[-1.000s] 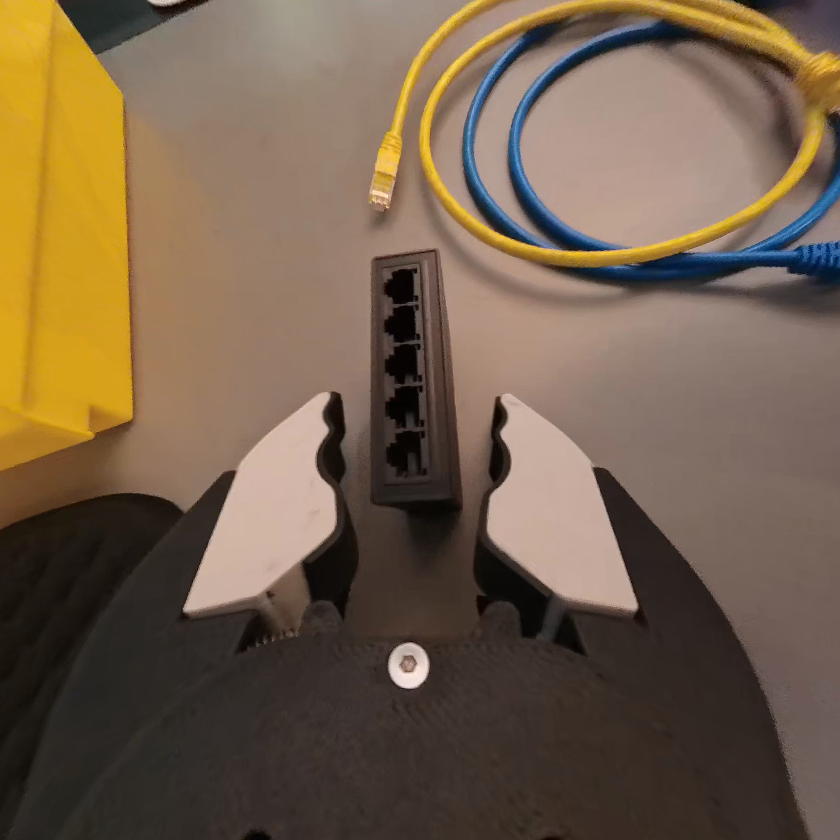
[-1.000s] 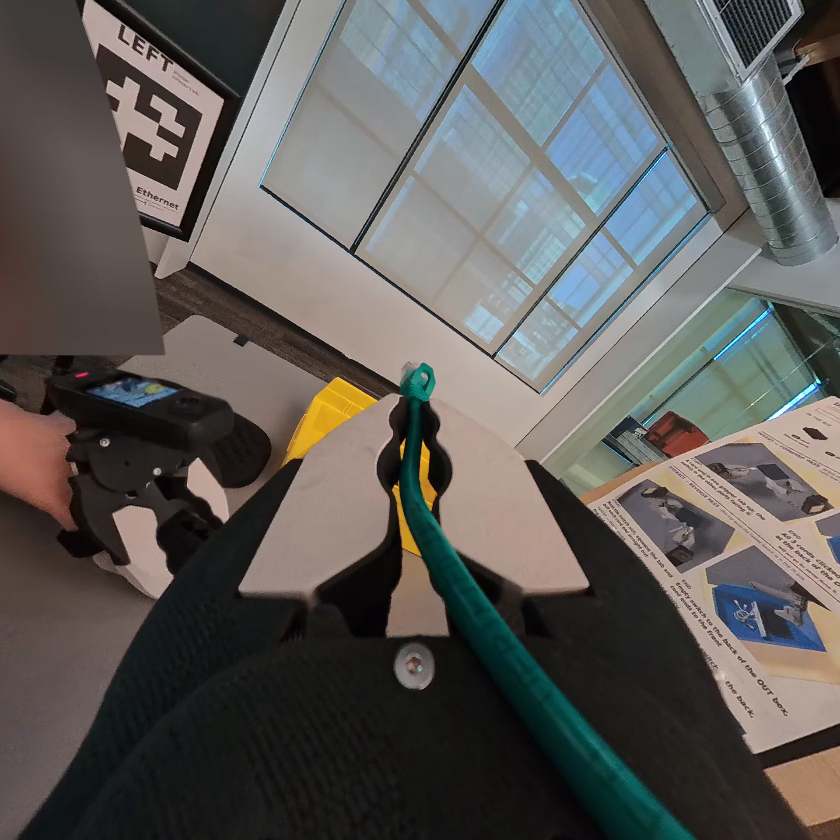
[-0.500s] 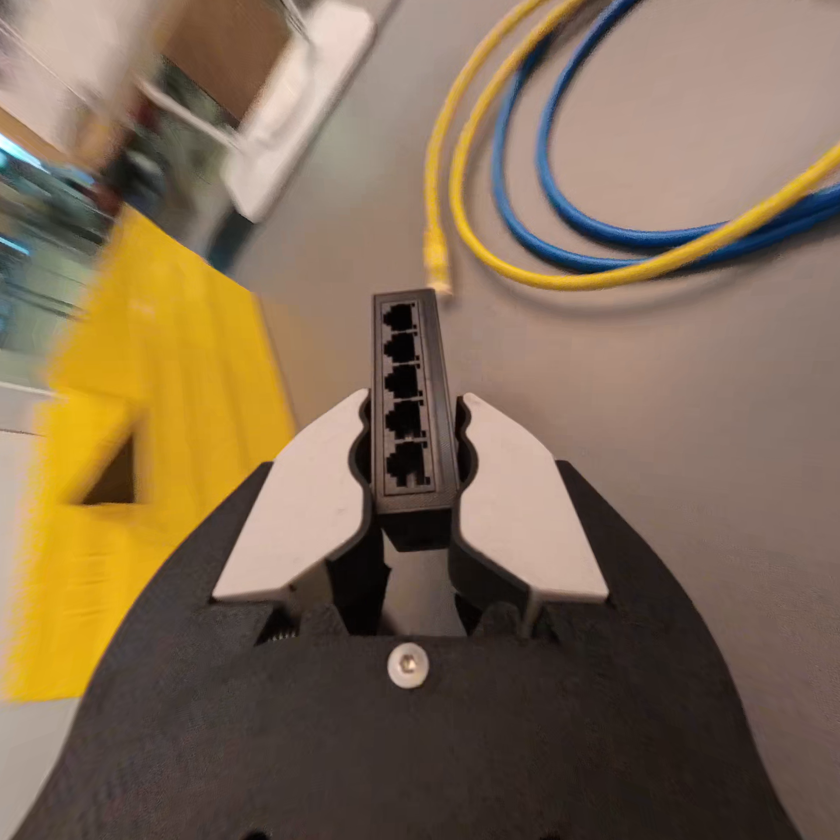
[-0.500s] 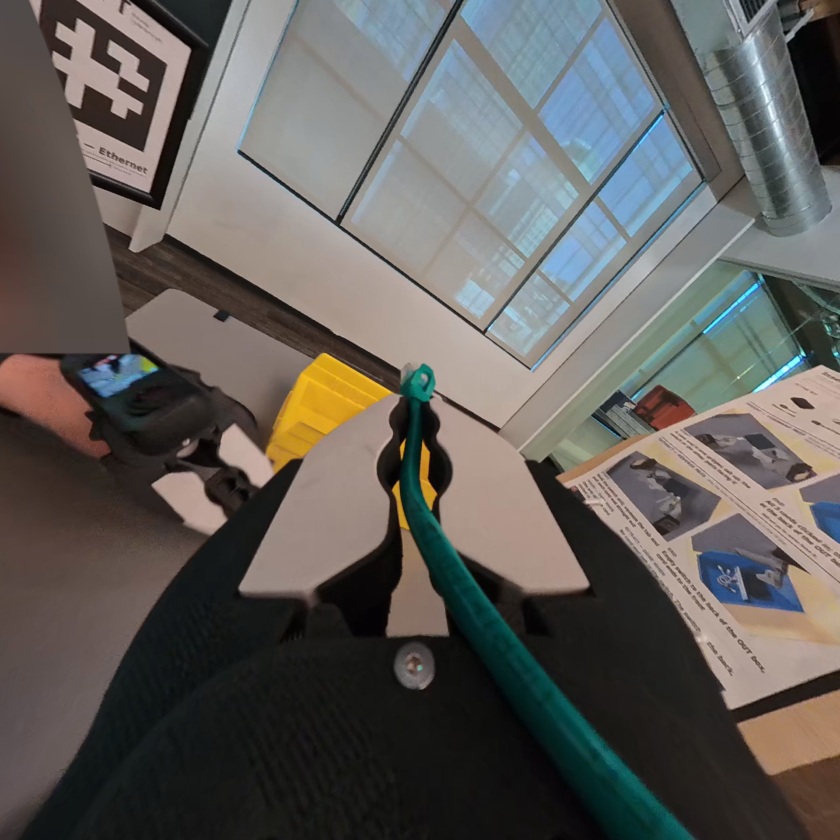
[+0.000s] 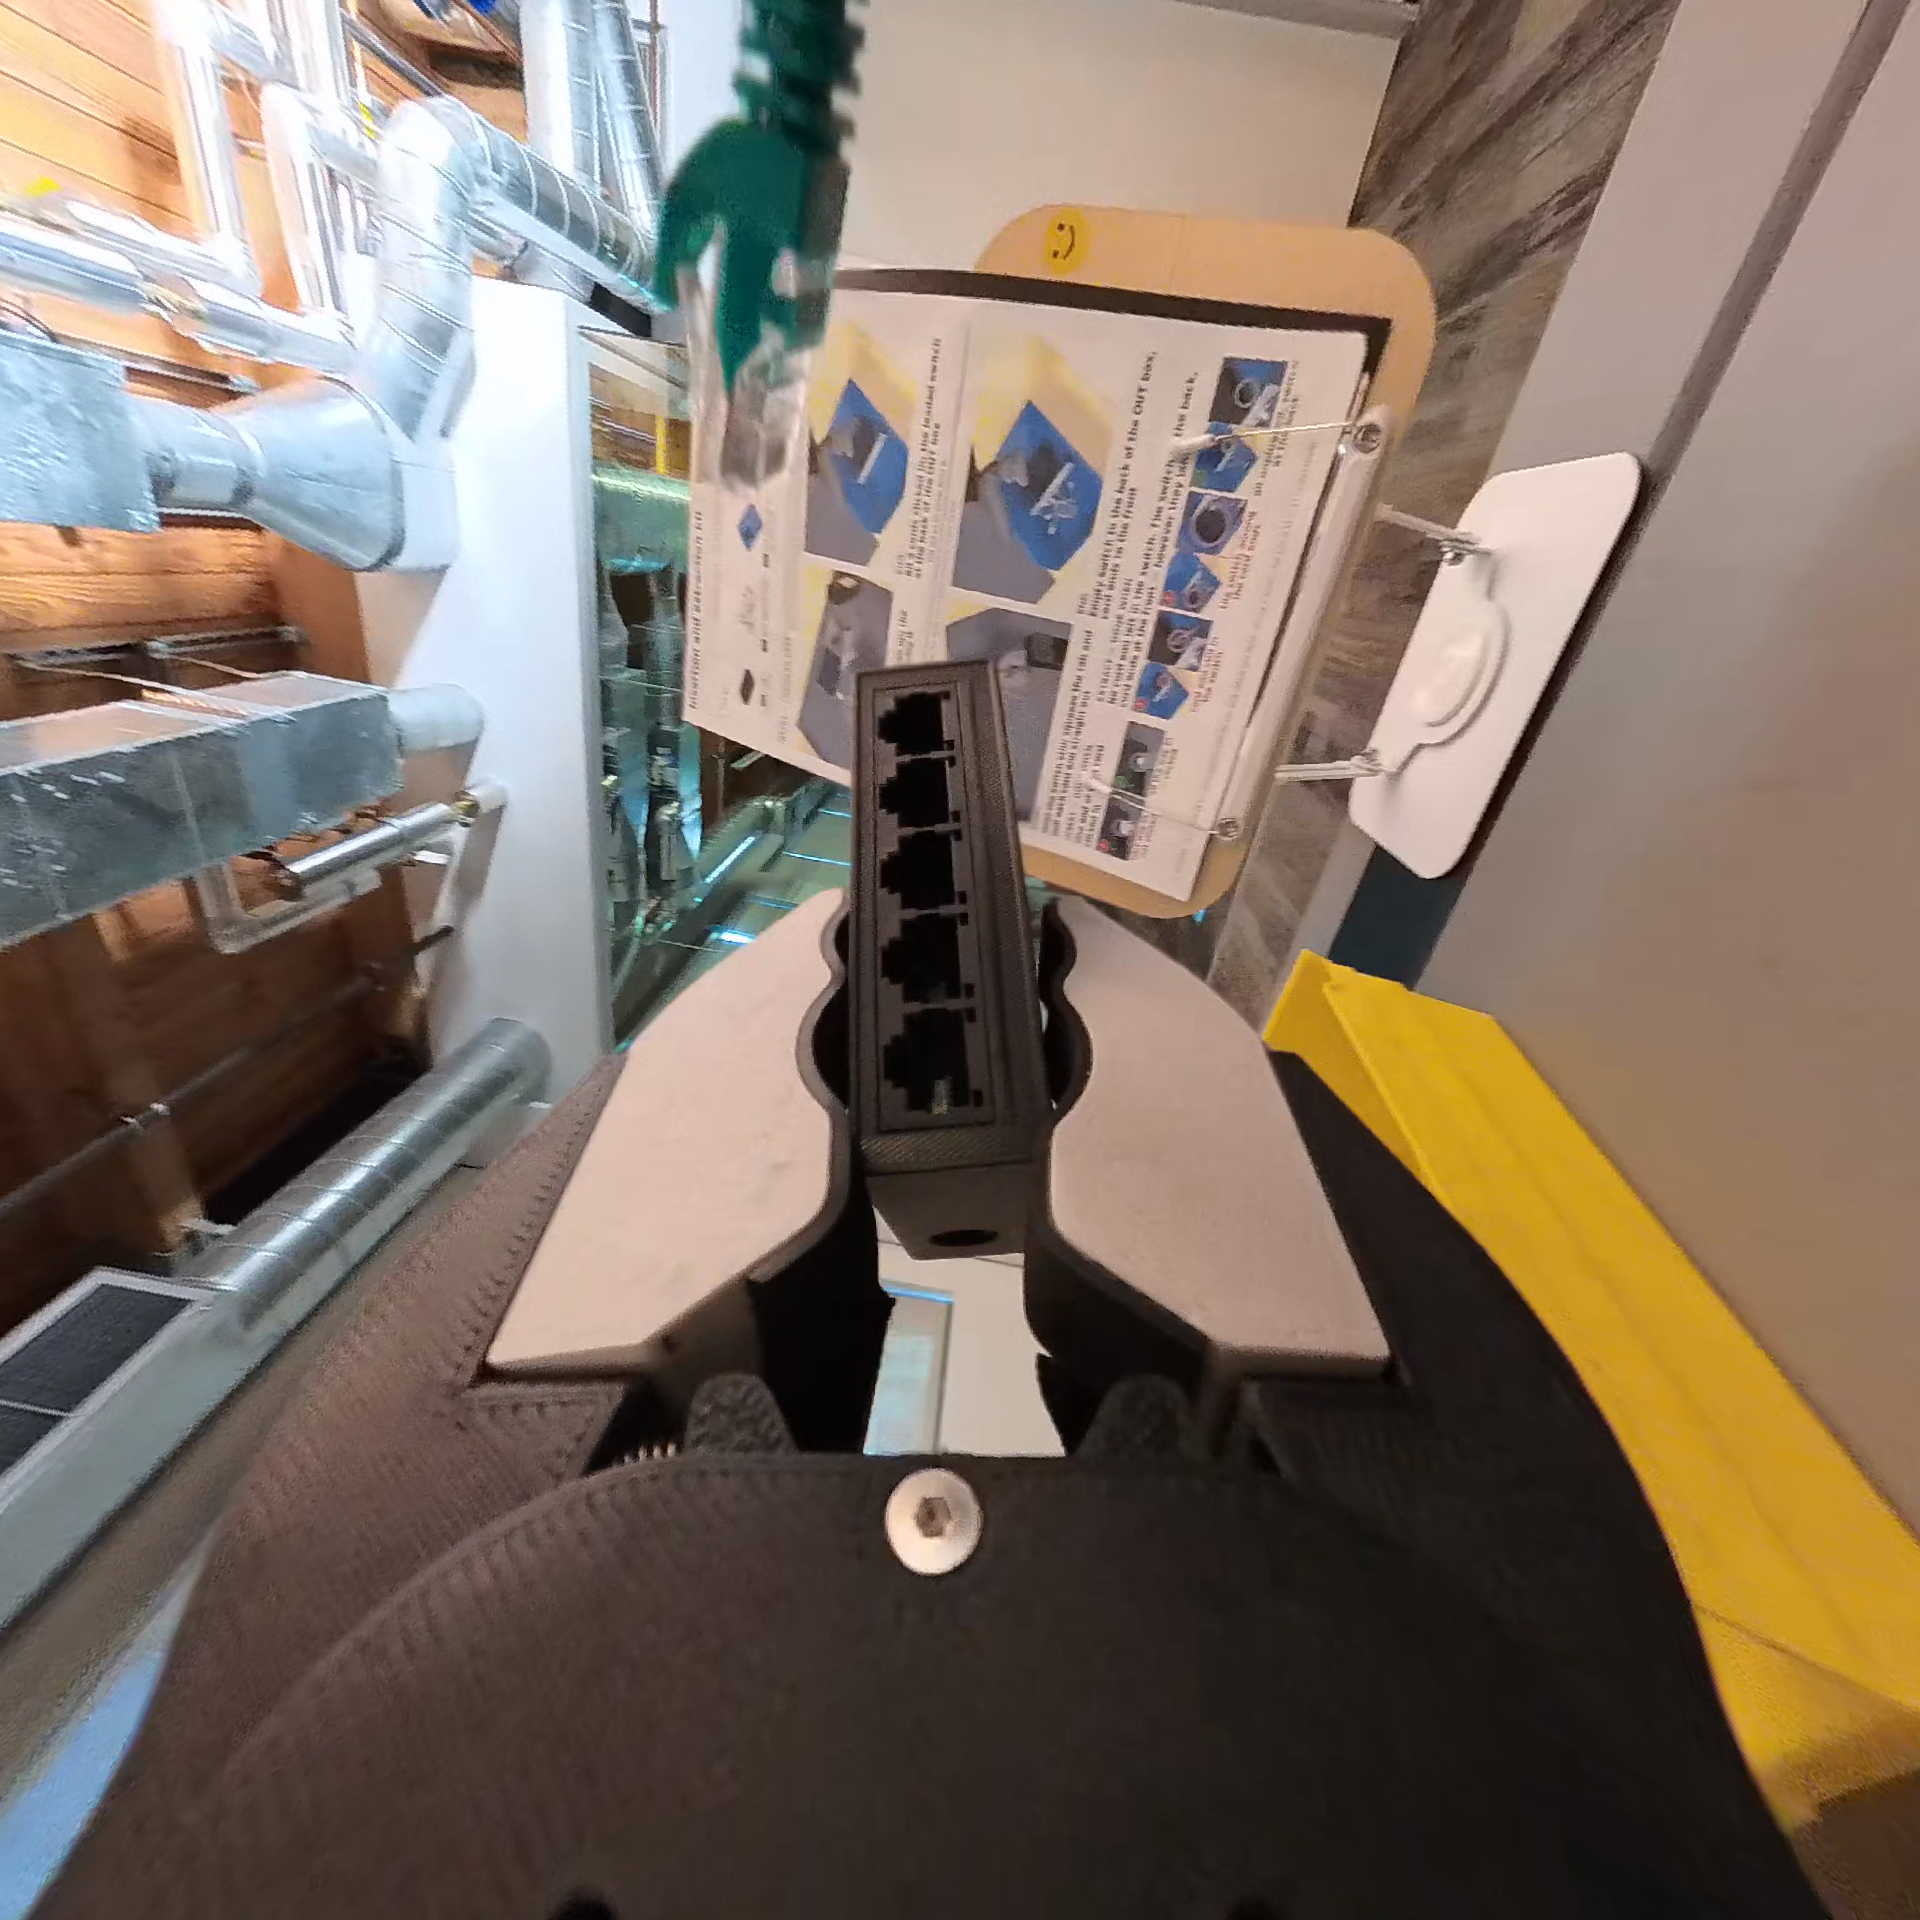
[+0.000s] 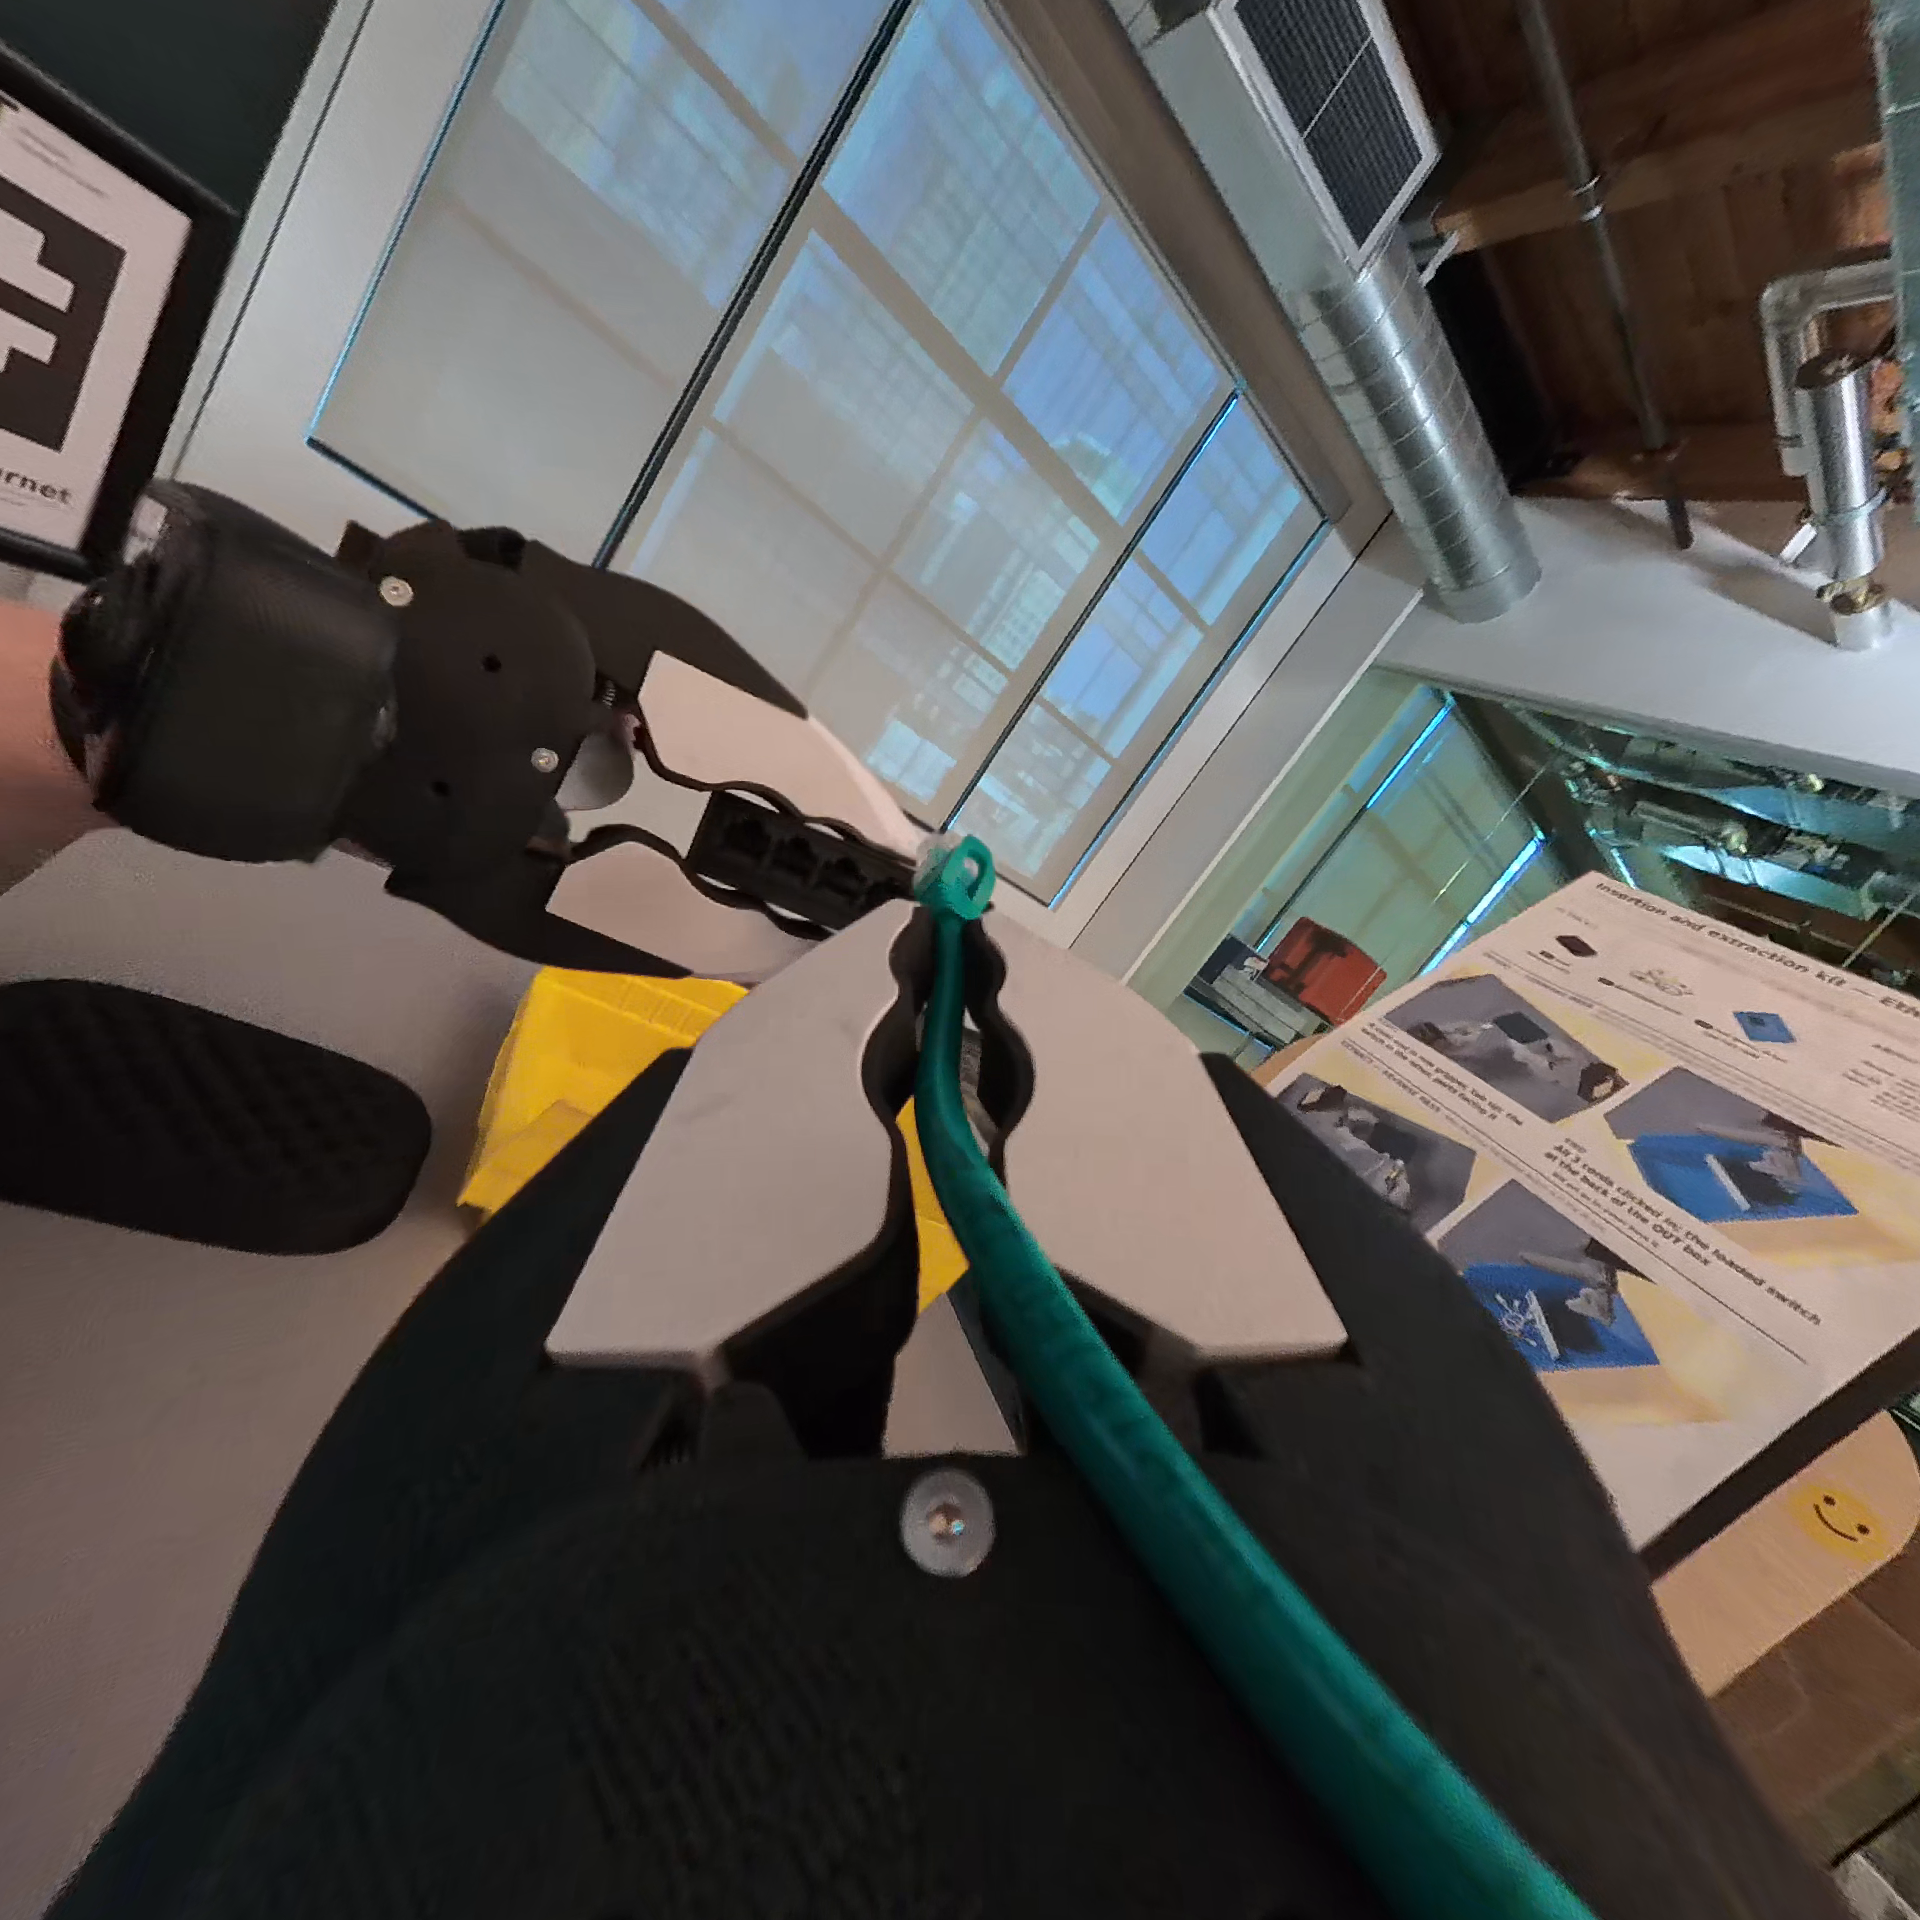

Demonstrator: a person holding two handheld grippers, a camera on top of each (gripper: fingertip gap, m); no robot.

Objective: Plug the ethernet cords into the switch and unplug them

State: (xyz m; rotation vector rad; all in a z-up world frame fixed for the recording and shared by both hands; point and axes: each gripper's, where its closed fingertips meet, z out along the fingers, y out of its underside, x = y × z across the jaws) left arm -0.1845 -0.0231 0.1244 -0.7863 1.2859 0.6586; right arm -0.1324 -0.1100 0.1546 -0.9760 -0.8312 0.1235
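Moved: switch [image 5: 940, 935] lifted off the grey table [image 6: 125, 1455] since a second ago, then resting between spread fingers, now clamped and raised with ports turned toward the room; green cord [image 6: 1049, 1299] brought from well apart to just beside it.
Step in hand: judged as lining up the green plug [image 5: 753, 301] with a port, no cord seated yet.
Doing it well: plug axis squared to the port face, latch side matched to the notch, straight slow push until seated; switch held rigid against that push; no sideways wiggle.
Left gripper [image 5: 940, 1049]: clenched on the switch body near its lower end, fingers pressing both long sides, five empty ports facing the camera.
Right gripper [image 6: 940, 997]: closed tight on the green cord just behind the plug, plug tip poking past the fingertips, cord trailing back over the gripper body.
Task things: switch in mid-air in left gripper; plug close to the far-end ports, contact unclear.
Nearby: yellow bin [image 5: 1558, 1299] below; instruction sheet [image 6: 1621, 1122] to the right.
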